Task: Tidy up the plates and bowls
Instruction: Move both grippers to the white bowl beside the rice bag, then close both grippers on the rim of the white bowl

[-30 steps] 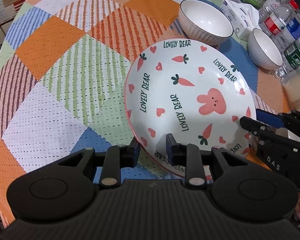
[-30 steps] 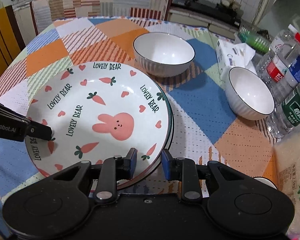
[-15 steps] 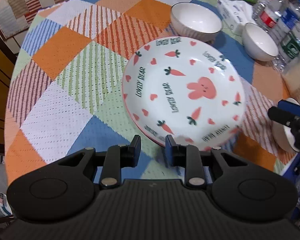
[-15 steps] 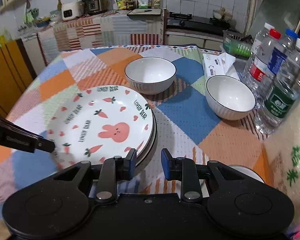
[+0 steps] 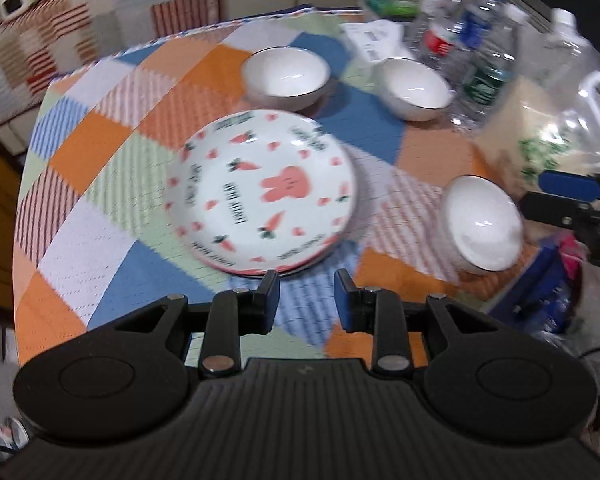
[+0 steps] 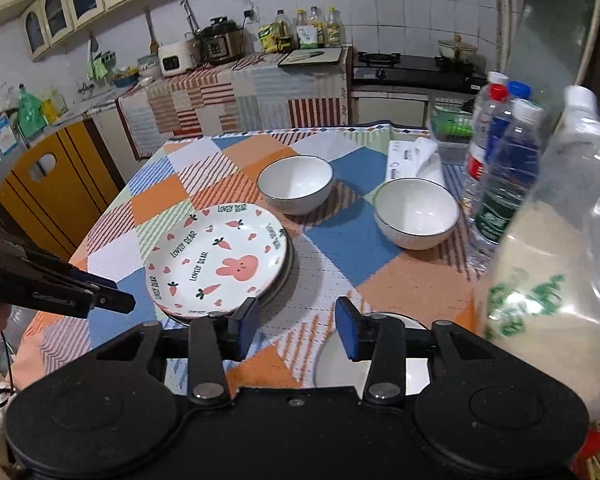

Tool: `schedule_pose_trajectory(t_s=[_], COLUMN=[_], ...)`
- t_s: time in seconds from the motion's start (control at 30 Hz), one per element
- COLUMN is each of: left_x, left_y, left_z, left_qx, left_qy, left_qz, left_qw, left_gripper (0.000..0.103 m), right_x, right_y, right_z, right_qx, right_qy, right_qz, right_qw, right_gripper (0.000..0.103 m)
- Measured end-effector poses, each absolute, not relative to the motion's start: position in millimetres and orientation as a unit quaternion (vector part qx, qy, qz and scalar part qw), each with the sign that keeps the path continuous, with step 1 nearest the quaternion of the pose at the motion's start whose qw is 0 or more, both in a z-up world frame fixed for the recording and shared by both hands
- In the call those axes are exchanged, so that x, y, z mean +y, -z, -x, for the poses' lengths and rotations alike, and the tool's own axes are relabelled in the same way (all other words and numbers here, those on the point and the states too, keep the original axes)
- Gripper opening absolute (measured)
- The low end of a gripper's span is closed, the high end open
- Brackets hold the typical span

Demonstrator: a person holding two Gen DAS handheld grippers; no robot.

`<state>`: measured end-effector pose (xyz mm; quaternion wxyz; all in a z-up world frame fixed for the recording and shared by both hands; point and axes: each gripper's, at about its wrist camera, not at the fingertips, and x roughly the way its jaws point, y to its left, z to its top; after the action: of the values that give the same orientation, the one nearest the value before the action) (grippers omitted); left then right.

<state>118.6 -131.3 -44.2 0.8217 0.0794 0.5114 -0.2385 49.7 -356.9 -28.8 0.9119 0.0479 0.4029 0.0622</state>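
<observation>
Your left tool hangs with its jaws apart and empty above the near edge of the white round ceramic plate with the pink rabbit and carrots, which tops a small stack (a darker rim shows beneath) on the patchwork-clothed counter. Your right tool is likewise spread and empty, with one white ceramic bowl just under it. Two more white bowls sit beyond the plate, beside clear plastic water bottles.
</observation>
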Motion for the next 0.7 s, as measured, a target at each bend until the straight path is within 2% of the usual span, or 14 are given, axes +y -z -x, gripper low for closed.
schedule_pose_trajectory(t_s=[0.13, 0.17, 0.23, 0.33, 0.47, 0.7], left_x=[-156.2, -162.6, -175.1, -192.8, -214.5, -247.1], left_y=[36.6, 36.3, 38.4, 47.0, 67.8, 111.4], left_z=[-110.2, -109.0, -108.1, -110.8, -119.7, -137.3], left_qx=[0.511, 0.509, 0.51, 0.516, 0.522, 0.548], left_qy=[0.261, 0.266, 0.27, 0.276, 0.285, 0.294], left_qz=[-0.088, -0.09, -0.091, -0.088, -0.083, -0.058], left_qw=[0.814, 0.814, 0.812, 0.806, 0.8, 0.781], left_gripper=[0.036, 0.041, 0.043, 0.05, 0.054, 0.054], right_x=[-377.6, -382.6, -391.4, -403.7, -418.6, -438.6], right_y=[33.5, 37.1, 44.5, 62.6, 87.2, 110.8], right_z=[-33.1, -29.6, -24.1, -22.5, -24.8, -41.8], right_qx=[0.398, 0.401, 0.406, 0.423, 0.442, 0.469], right_qy=[-0.058, -0.055, -0.047, -0.033, -0.012, 0.018], right_qz=[-0.065, -0.066, -0.066, -0.066, -0.075, -0.135], right_qw=[0.913, 0.912, 0.91, 0.903, 0.894, 0.873], right_gripper=[0.064, 0.065, 0.067, 0.068, 0.068, 0.068])
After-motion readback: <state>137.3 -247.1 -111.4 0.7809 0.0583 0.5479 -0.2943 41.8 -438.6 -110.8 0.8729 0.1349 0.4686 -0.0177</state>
